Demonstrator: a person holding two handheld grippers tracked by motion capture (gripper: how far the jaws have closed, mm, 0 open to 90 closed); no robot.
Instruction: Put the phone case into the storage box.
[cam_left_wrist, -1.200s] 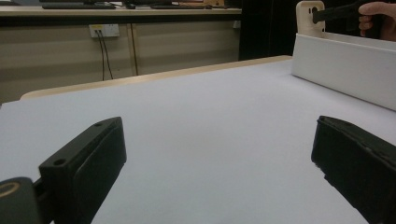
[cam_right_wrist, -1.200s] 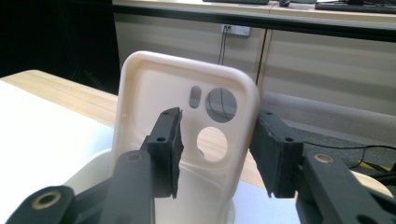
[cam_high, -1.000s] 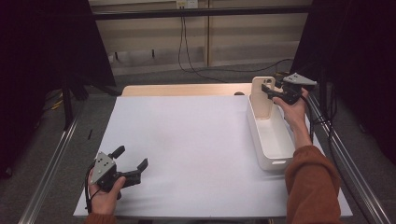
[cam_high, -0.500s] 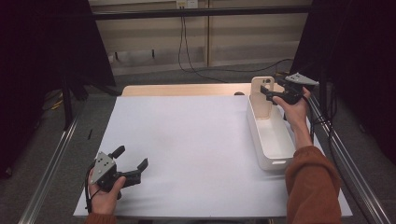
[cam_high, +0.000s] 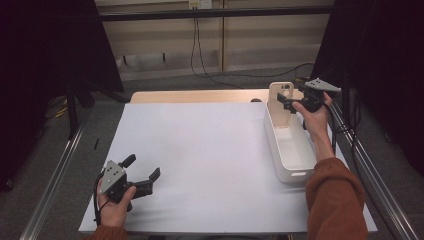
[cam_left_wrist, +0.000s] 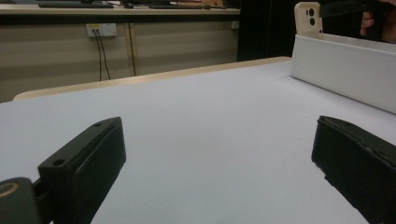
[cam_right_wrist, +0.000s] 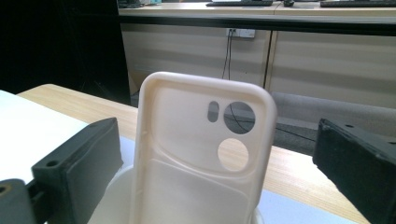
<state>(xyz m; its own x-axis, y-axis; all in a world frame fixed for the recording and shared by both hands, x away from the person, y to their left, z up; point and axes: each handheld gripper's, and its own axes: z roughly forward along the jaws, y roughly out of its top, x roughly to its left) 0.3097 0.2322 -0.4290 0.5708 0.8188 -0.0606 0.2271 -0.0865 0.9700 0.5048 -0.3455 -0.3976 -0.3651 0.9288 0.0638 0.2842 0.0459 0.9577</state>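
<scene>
While resting low at the near left corner of the white worktop (cam_high: 210, 160), left tongs (cam_high: 142, 172) gaping wide, gripping nothing. Further right, cream phone case (cam_high: 280, 102) standing upright at the far end of the white bin (cam_high: 292, 150). Right tongs (cam_high: 290, 102) just opening, straddling the case, pads clear of it.

Even overhead light, bright white table (cam_high: 200, 150), dark side edges, near claws softly blurred
</scene>
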